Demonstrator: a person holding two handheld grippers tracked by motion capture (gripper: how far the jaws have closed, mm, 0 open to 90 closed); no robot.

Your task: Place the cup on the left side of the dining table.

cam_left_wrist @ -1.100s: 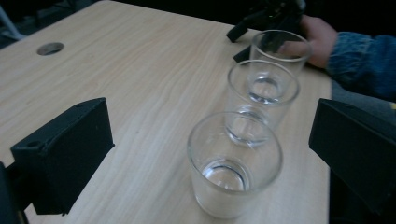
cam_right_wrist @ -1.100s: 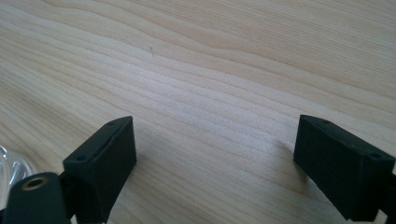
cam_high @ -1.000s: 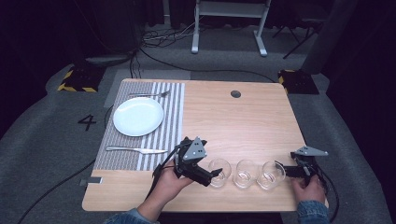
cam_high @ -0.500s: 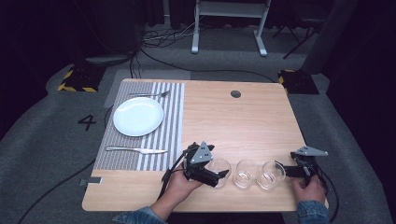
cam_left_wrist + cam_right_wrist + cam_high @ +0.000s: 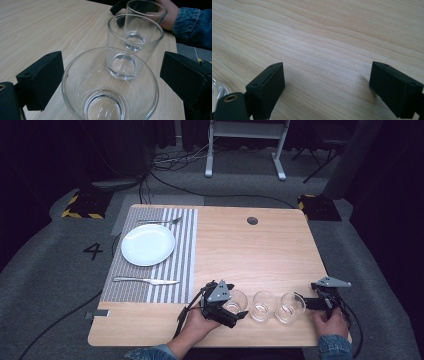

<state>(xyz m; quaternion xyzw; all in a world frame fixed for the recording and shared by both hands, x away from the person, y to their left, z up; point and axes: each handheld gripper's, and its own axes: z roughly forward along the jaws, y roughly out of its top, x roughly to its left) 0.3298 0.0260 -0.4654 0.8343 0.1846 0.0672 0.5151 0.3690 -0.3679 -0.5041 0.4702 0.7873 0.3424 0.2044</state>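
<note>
Left claw (image 5: 235, 312): jaws apart either side of the near glass (image 5: 110, 85), not yet clamped; I would centre it, then close gently low on the wall, keeping clear of the middle glass (image 5: 135, 45) just beyond. Right claw (image 5: 310, 303): jaws apart over bare counter (image 5: 332, 37), beside the far glass (image 5: 291, 306); plate (image 5: 148, 244) and cutlery on the mat (image 5: 182, 270), well apart. Change since half a second ago: my left claw has crept slightly further around the glass; right claw unmoved.
</note>
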